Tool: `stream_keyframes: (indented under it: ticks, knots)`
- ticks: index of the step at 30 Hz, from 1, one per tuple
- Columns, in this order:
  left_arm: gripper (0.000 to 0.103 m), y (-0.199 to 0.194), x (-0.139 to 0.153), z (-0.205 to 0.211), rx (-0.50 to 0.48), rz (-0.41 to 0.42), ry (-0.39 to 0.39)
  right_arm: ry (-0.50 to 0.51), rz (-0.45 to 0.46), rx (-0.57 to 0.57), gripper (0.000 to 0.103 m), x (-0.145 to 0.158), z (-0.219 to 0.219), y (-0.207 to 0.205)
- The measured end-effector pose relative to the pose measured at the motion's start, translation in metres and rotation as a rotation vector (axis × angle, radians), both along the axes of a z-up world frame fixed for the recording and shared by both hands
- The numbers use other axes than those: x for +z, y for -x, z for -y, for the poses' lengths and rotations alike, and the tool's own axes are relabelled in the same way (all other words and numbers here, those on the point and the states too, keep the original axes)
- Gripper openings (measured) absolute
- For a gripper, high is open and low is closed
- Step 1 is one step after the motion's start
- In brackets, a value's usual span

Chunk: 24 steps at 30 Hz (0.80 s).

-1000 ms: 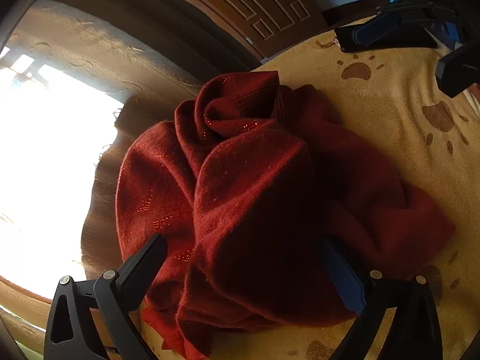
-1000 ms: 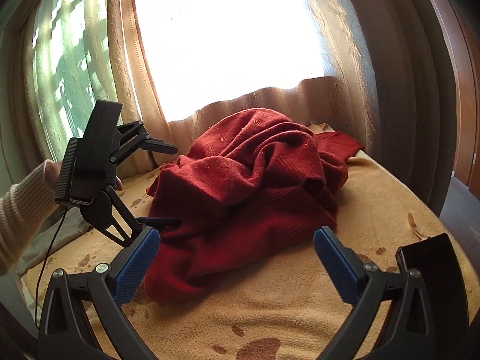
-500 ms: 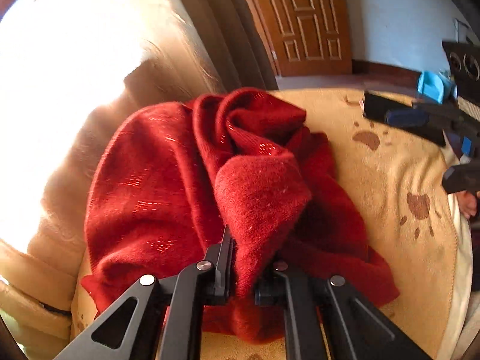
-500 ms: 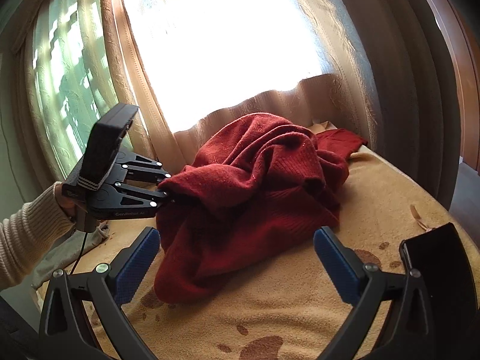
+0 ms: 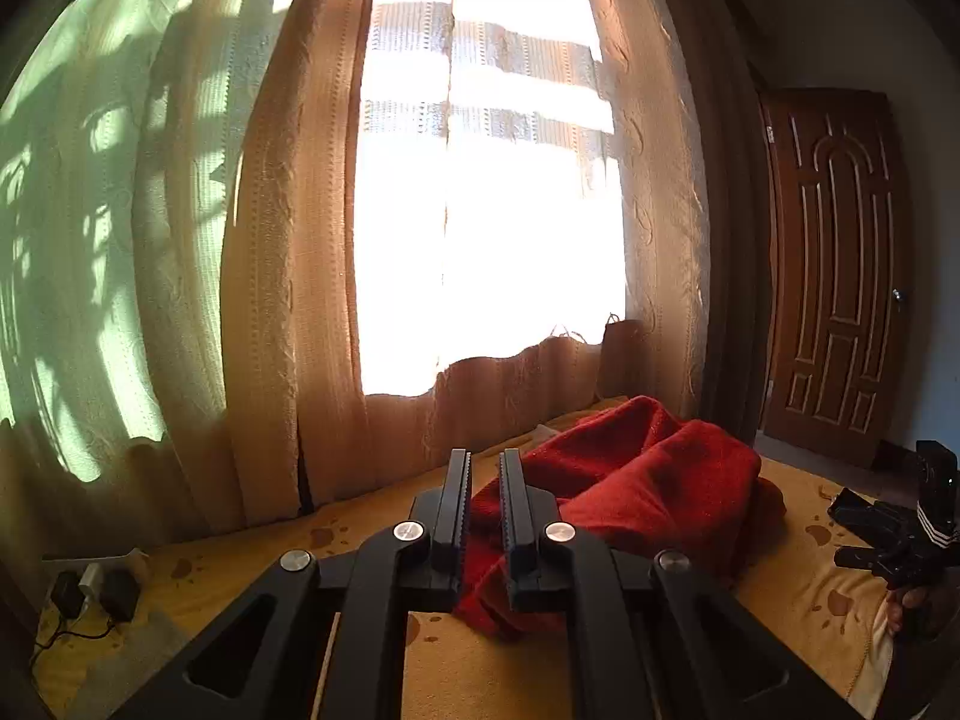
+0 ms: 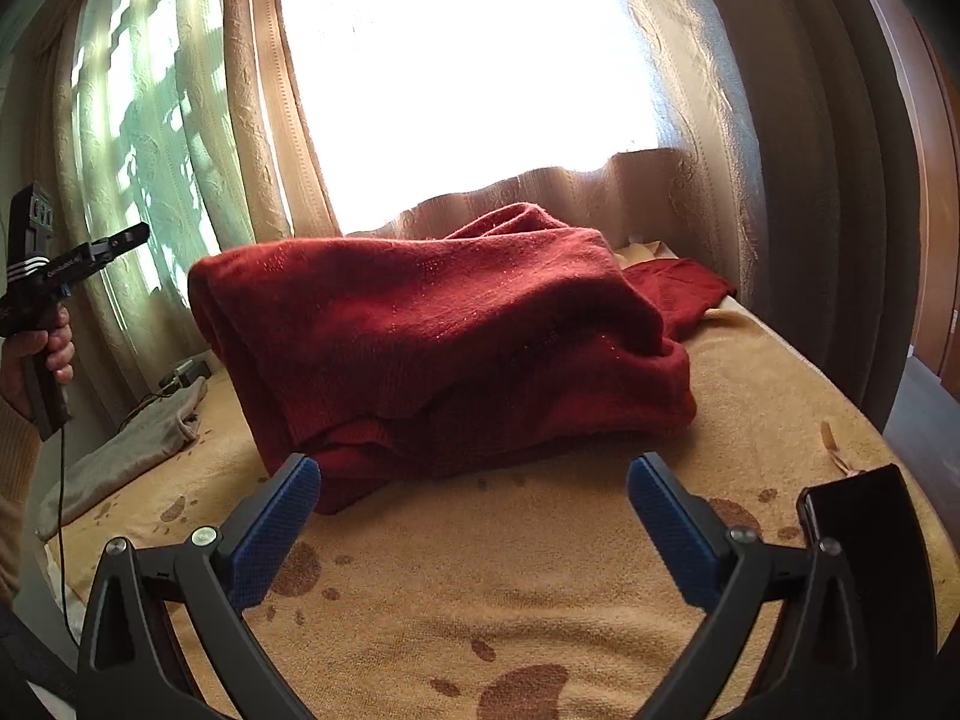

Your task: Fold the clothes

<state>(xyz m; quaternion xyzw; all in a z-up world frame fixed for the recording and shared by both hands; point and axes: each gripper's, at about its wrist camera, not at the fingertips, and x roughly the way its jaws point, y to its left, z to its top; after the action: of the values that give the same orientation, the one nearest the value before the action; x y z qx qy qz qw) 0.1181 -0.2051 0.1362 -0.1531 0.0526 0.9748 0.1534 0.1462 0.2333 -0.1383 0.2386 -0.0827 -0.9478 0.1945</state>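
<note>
While the red garment (image 6: 444,336) lies in a crumpled heap on the bed (image 6: 540,600), neither claw touches it. It sits on the tan paw-print blanket toward the curtain (image 6: 690,120) side, with 1 flap trailing off toward the far right corner.

The left claw (image 6: 141,231) is held up in a hand (image 6: 36,354) at the far left, well apart from the heap. In its own view the left claw (image 5: 483,456) has its 2 fingers pressed almost together, with nothing pinched; the garment (image 5: 648,480) lies beyond them.

The right claw (image 6: 474,463) is spread wide and empty, its blue pads (image 6: 276,528) low over the blanket just short of the heap's near edge.

A grey cloth (image 6: 132,444) lies at the bed's left edge, and a flat black object (image 6: 864,528) rests near the right pad.
</note>
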Motion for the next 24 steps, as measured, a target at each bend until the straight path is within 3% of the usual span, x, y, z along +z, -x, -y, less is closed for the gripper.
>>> stream_keyframes:
  ticks: [3,11,12,14,15,16,20,22,24]
  knots:
    - [0.010,-0.011,-0.011,0.023,0.022,0.013,0.017,-0.054,-0.004,0.003,0.103,0.005,0.006,0.000]
    - [0.012,-0.008,-0.121,-0.035,-0.146,0.134,0.391,-0.121,-0.037,-0.002,0.103,0.021,0.028,-0.005]
    - [0.016,-0.001,-0.133,-0.041,-0.154,0.158,0.410,-0.131,-0.033,0.001,0.103,0.021,0.032,-0.005]
    - [0.033,0.015,-0.149,-0.048,-0.157,0.188,0.414,-0.151,-0.024,0.007,0.103,0.019,0.040,-0.005]
    - [0.065,0.021,-0.152,-0.050,-0.157,0.193,0.403,-0.161,-0.021,0.004,0.103,0.019,0.043,-0.006]
    - [0.090,0.025,-0.153,-0.053,-0.155,0.180,0.392,-0.171,-0.018,0.001,0.103,0.018,0.046,-0.007]
    - [0.091,0.044,-0.141,-0.061,-0.177,0.142,0.350,-0.183,-0.005,-0.002,0.103,0.014,0.050,-0.008]
    - [0.091,0.055,-0.142,-0.067,-0.222,0.152,0.383,-0.181,0.005,-0.005,0.103,0.012,0.049,-0.006]
    - [0.091,0.066,-0.151,-0.077,-0.264,0.166,0.468,-0.168,0.020,-0.006,0.103,0.010,0.048,-0.003]
